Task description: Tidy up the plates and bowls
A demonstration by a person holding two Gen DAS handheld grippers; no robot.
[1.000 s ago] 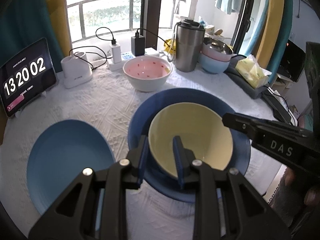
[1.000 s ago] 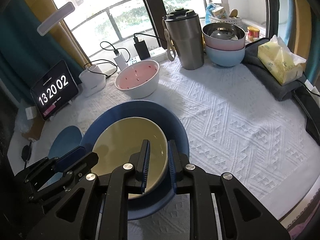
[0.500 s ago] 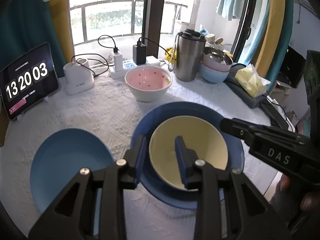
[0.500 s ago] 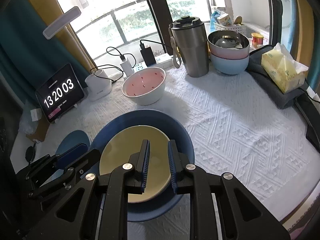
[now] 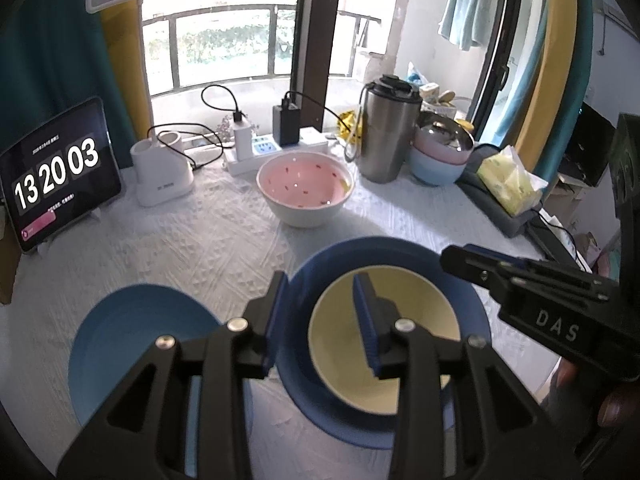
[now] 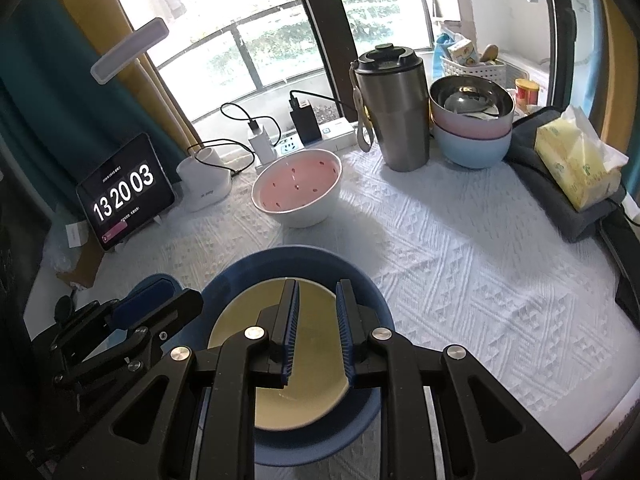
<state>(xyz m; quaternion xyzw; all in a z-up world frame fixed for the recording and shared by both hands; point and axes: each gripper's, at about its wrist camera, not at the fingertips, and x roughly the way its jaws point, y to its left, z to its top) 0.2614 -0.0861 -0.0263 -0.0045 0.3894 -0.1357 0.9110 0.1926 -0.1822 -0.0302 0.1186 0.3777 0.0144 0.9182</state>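
Pale yellow ceramic bowl (image 5: pixel 384 340) sits inside the deep blue plate (image 5: pixel 476 312) at lower centre of both views, a second blue plate (image 5: pixel 132 344) lying apart at lower left. My left gripper (image 5: pixel 320 320) stands apart and empty above the bowl's left rim; my right gripper (image 6: pixel 316 332) shows a narrow gap with nothing between its pads. I judge the risk to be a fingertip catching the rim and dragging both dishes across the white textured tablecloth (image 6: pixel 460 272).

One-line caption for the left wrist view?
Left gripper open over yellow bowl nested in blue plate; second plate beside.
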